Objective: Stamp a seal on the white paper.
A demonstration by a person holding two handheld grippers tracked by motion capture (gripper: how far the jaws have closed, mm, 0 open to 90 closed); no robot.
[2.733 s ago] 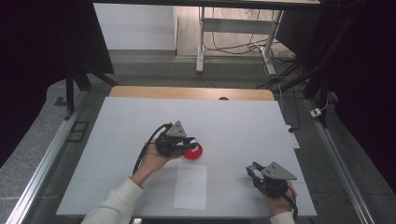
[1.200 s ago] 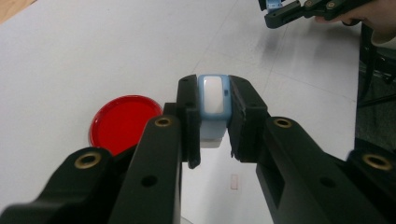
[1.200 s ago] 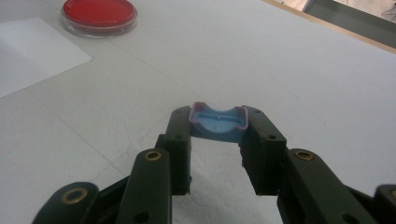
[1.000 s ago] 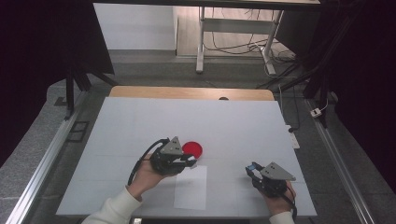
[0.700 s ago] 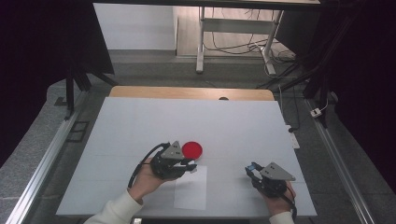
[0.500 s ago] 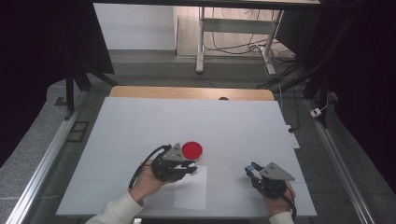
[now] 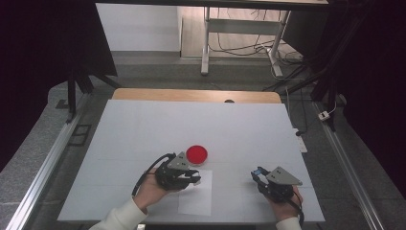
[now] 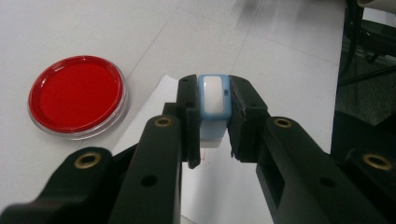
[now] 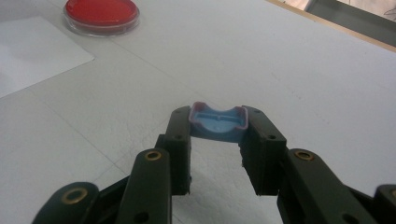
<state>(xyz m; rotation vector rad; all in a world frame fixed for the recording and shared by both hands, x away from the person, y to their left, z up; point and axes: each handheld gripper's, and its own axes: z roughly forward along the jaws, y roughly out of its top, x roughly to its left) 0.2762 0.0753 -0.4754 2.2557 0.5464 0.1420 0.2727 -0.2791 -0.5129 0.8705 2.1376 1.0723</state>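
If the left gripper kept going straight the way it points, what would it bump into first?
Probably nothing nearby: the left gripper, shut on a small blue-and-white stamp, points across the white paper sheet. The round red ink pad lies off to one side.

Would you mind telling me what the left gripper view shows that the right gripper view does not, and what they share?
Left gripper view: the left gripper clamps a small blue-and-white stamp over the edge of the white paper sheet.

Right gripper view: the right gripper clamps a blue cap, hollow side showing, above bare table.

Both: the red ink pad in its clear round dish and the white paper.
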